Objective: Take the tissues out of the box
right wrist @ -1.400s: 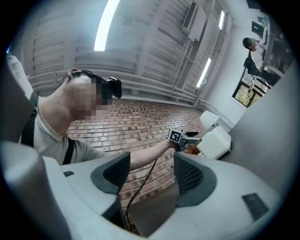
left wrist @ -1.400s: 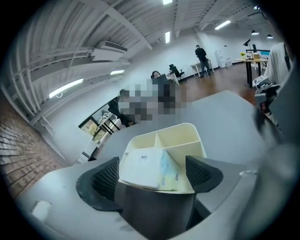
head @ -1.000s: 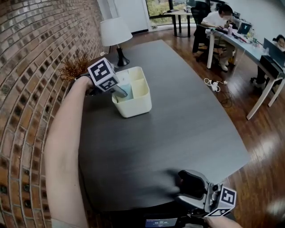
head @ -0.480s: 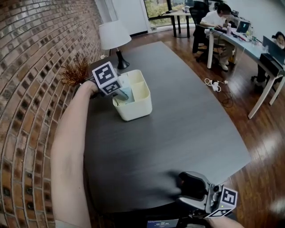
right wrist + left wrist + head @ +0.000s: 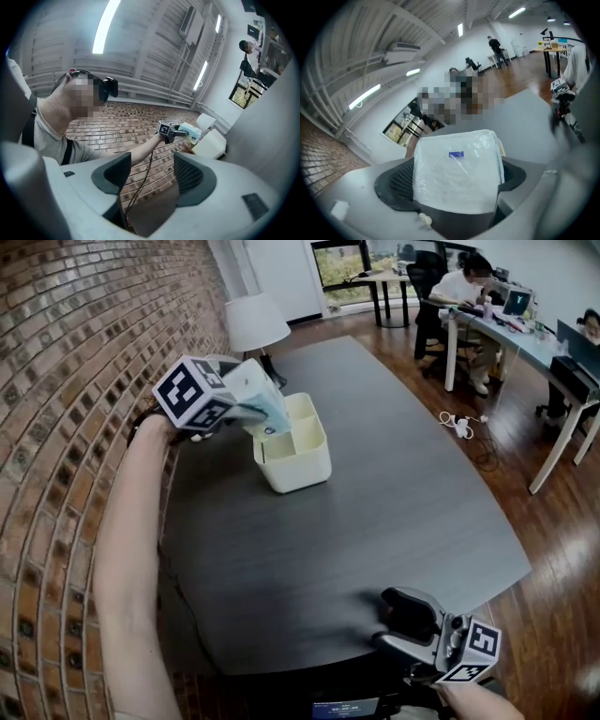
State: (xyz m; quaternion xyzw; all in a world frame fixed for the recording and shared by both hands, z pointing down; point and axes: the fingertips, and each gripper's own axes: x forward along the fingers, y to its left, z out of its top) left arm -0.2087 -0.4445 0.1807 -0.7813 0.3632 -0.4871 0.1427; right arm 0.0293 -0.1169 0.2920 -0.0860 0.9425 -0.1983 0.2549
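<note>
A cream box (image 5: 298, 460) with compartments stands on the dark table (image 5: 375, 512), toward its far left. Above the box's left rim my left gripper (image 5: 251, 409) is shut on a plastic-wrapped tissue pack (image 5: 259, 392), which hangs clear of the box. In the left gripper view the white pack (image 5: 457, 171) with a small blue label fills the space between both jaws. My right gripper (image 5: 405, 615) rests open at the table's near edge, nothing between its fingers. From the right gripper view I see the raised pack (image 5: 191, 132) and the box (image 5: 211, 143) far off.
A white table lamp (image 5: 255, 322) stands behind the box. A brick wall (image 5: 56, 381) runs along the left. Desks with seated people (image 5: 469, 287) are at the back right, and a cable (image 5: 459, 423) lies on the wood floor.
My left gripper has come up out of the box and moved left, with the tissue pack in its jaws. The right gripper has stayed near the front edge.
</note>
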